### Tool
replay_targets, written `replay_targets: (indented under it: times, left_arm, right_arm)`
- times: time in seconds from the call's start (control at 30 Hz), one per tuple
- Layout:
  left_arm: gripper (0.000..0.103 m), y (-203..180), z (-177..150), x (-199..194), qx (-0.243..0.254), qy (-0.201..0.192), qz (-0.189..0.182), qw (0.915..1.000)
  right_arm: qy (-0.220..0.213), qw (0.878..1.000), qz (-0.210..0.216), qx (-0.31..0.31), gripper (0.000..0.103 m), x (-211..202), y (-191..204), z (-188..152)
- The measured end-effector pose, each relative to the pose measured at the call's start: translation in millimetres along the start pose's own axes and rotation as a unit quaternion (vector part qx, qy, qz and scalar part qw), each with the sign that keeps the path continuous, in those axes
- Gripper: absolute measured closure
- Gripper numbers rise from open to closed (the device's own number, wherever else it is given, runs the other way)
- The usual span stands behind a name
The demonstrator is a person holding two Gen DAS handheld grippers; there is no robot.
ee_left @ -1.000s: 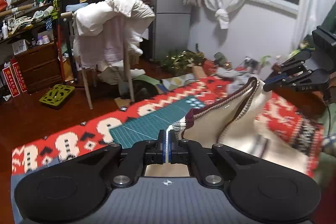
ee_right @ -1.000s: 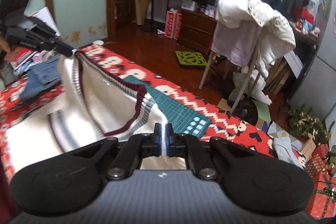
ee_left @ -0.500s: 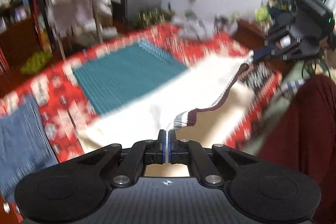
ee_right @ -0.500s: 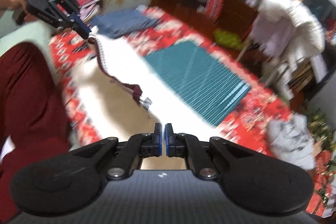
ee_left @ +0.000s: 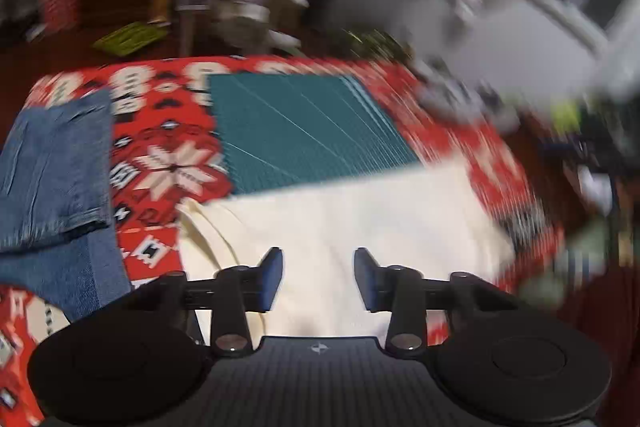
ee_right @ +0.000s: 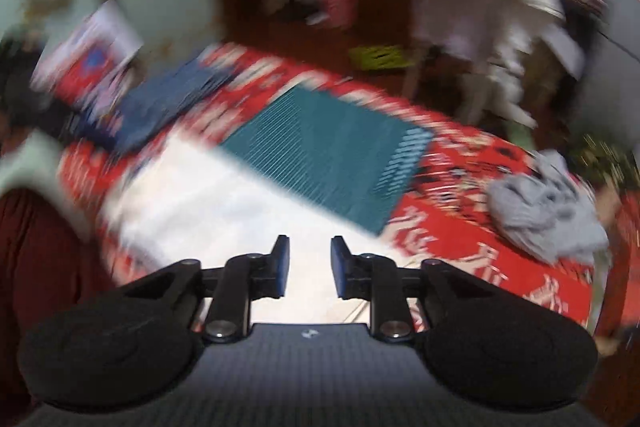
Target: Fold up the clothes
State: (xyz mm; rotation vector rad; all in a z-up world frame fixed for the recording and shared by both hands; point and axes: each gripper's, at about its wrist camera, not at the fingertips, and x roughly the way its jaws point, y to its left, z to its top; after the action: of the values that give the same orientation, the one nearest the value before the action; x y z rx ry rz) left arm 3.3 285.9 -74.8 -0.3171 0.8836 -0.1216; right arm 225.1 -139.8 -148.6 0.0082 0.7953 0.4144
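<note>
From the left wrist, the cream sweater (ee_left: 352, 227) lies flat on the red patterned blanket (ee_left: 160, 163), overlapping the green mat (ee_left: 304, 123); the left hand-held gripper (ee_left: 318, 279) hovers released above it. From the right wrist, the sweater looks smooth, though blurred; the right hand-held gripper (ee_right: 306, 267) hangs released over it.

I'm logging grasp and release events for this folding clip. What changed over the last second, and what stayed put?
Both grippers let go: the left gripper and right gripper, earlier shut on the cream sweater's striped edge and holding it up, now have open jaws, and the sweater lies flat on the red patterned cloth. The green mat, folded jeans and grey garment stayed.
</note>
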Motion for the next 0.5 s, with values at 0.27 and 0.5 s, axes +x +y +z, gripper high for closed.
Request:
replay_targets:
  times: [0.27,0.5]
  left_arm:
    - [0.053,43.4,30.9,36.2,-0.171,-0.045,0.018,0.9840]
    - [0.052,79.7,11.0,77.4,-0.267,-0.051,0.049,0.9611]
  right_arm:
    - [-0.060,0.962,-0.042,0.261,0.066,30.1,-71.3,-20.9]
    - [-0.044,0.948,-0.064,0.308,0.062,65.6,-97.0,-43.8]
